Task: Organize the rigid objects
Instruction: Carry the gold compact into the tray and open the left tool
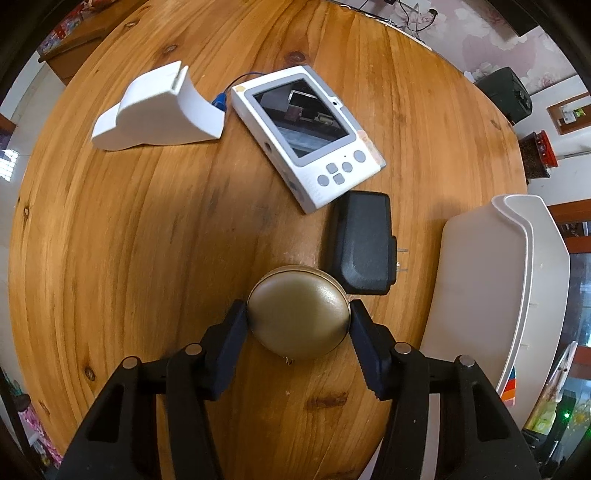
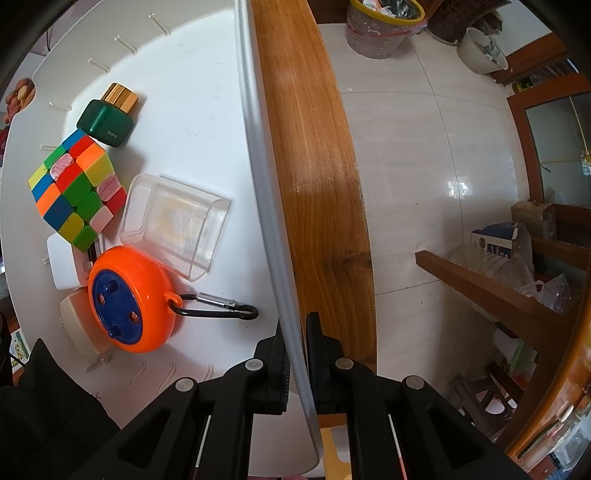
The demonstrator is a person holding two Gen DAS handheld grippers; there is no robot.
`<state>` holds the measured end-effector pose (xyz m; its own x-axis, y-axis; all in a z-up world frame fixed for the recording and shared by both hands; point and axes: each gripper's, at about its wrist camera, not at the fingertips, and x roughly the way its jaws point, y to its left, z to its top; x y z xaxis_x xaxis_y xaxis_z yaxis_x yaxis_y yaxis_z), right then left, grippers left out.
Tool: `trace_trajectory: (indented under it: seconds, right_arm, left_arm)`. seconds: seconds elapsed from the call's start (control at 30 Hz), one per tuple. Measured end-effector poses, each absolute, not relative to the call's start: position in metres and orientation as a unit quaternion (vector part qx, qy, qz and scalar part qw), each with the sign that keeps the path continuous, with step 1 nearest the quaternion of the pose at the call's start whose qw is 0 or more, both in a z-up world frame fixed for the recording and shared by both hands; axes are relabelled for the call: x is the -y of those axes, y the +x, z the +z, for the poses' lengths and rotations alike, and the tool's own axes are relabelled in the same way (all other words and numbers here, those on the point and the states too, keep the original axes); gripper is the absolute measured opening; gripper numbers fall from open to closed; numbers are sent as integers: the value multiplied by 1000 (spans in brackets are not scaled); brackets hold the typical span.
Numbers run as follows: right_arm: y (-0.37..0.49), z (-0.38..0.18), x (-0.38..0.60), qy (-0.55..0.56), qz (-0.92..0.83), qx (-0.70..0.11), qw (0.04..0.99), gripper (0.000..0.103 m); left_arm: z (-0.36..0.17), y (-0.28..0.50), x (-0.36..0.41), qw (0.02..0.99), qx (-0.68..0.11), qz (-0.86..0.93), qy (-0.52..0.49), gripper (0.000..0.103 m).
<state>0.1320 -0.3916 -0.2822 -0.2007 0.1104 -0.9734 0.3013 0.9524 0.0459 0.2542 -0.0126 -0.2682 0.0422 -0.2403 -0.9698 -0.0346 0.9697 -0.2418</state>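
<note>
A round olive-gold case (image 1: 297, 317) lies on the wooden table (image 1: 147, 258), and my left gripper (image 1: 298, 306) points down over it with a pad pressed on each side. Just past it lies a black power adapter (image 1: 360, 247), then a white handheld device with a screen (image 1: 310, 136) and a white stand (image 1: 159, 110). The white bin (image 1: 480, 295) stands at the right. My right gripper (image 2: 297, 328) is shut on the bin's rim (image 2: 258, 147). Inside the bin lie a colour cube (image 2: 75, 192), a green bottle (image 2: 105, 123), a clear box (image 2: 173, 225) and an orange round reel (image 2: 129, 299).
A black carabiner (image 2: 218, 310) hangs from the orange reel. Small white items lie under the reel and cube. Beyond the table edge (image 2: 325, 184) are tiled floor, a waste bin (image 2: 384, 26) and wooden shelving (image 2: 498, 288).
</note>
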Motion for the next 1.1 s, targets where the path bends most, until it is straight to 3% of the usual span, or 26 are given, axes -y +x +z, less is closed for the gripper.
trace_trajectory:
  seconds: [1.1]
  right_arm:
    - [110, -263, 389, 149, -45, -723, 673, 8]
  left_arm:
    - [-185, 175, 39, 736, -668, -111, -15, 59]
